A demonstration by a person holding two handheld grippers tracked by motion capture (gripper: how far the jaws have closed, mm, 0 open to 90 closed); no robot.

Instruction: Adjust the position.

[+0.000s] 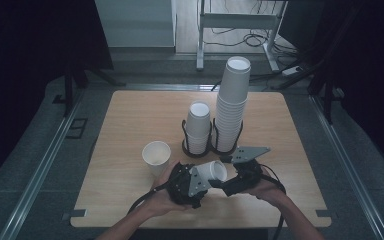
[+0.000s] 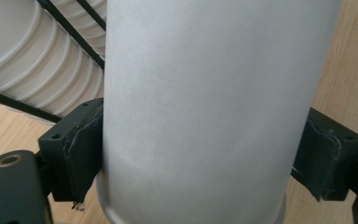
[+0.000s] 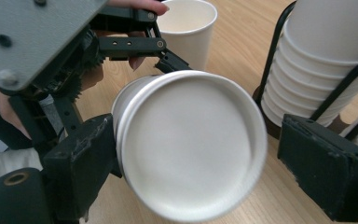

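A white paper cup [image 1: 211,171] lies on its side in the air over the table's front edge. My left gripper [image 1: 200,180] is shut on its wall, and in the left gripper view both pads [image 2: 81,149] press the cup [image 2: 205,107]. The right gripper [image 1: 226,180] faces the cup's round end [image 3: 191,144]. Its jaws stand on either side of the cup; the right-hand pad [image 3: 326,163] is clearly apart from it, so this gripper [image 3: 204,156] is open. Another cup [image 1: 156,156] stands upright and open on the table to the left.
A black wire holder [image 1: 185,131] stands mid-table with a short cup stack [image 1: 198,125] and a tall stack [image 1: 232,100]. The stacks are close behind the held cup [image 3: 326,56]. The wooden table [image 1: 130,115] has bare room at left and right.
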